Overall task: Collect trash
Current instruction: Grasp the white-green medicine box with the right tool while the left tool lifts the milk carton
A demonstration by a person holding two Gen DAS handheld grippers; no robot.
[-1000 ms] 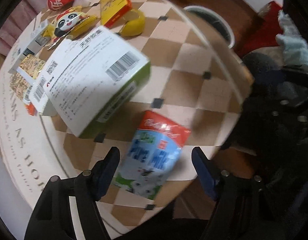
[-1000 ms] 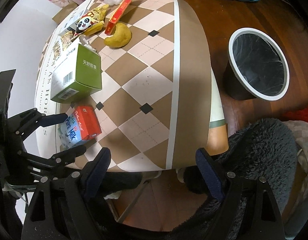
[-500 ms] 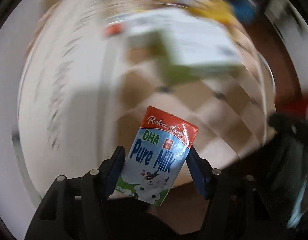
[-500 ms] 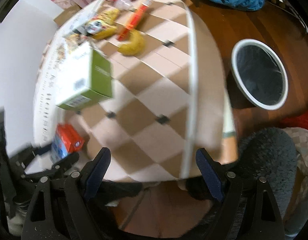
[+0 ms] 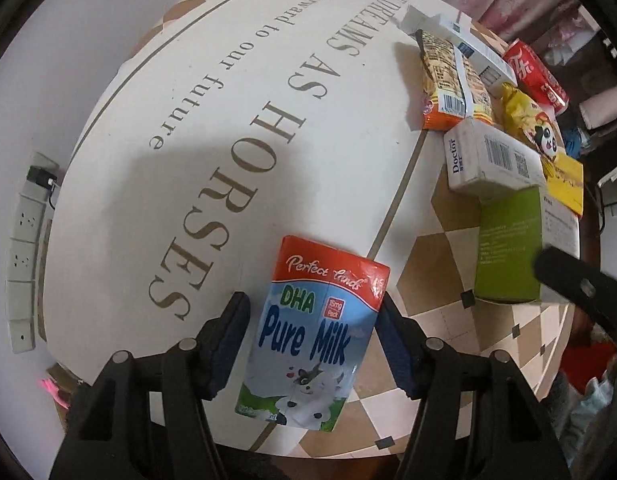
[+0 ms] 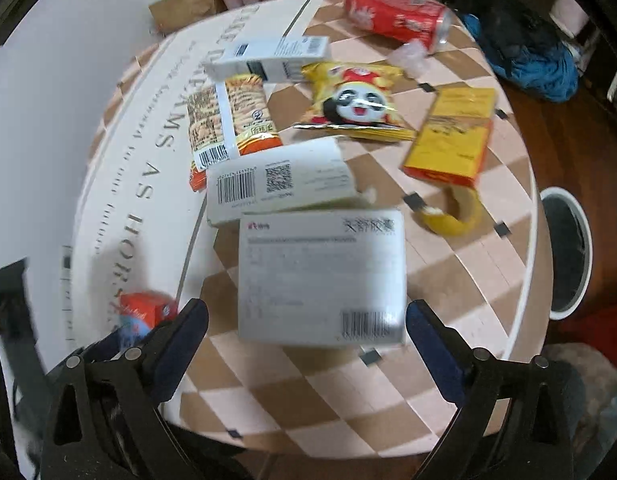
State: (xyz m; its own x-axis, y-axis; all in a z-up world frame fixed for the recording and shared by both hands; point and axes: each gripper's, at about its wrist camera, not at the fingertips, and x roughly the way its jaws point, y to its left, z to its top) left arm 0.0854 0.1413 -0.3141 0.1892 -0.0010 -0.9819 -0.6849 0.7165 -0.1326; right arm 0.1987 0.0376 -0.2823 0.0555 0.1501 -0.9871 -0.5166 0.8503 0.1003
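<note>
We hold the left gripper [image 5: 312, 320] around the red and blue "Pure Milk" paper carton [image 5: 314, 340], one finger on each narrow side. The right finger touches the carton edge; the left finger shows a thin gap, so we cannot tell if the grip is already firm. We judge this carton is the first trash to take, because it lies alone at the near left of the round printed tabletop [image 5: 188, 128], easy to reach.

The carton is flat on its back, with a red top band, a blue field and a small cow picture near the bottom; its corner looks a little crumpled.

More to the right, the right gripper [image 6: 306, 330] is wide open and holds nothing; its fingers stand on both sides of the big white and green cardboard box [image 6: 320, 276], probably the following piece. At far right, on the floor, waits the white-rimmed dark trash bin [image 6: 568, 252].
</note>
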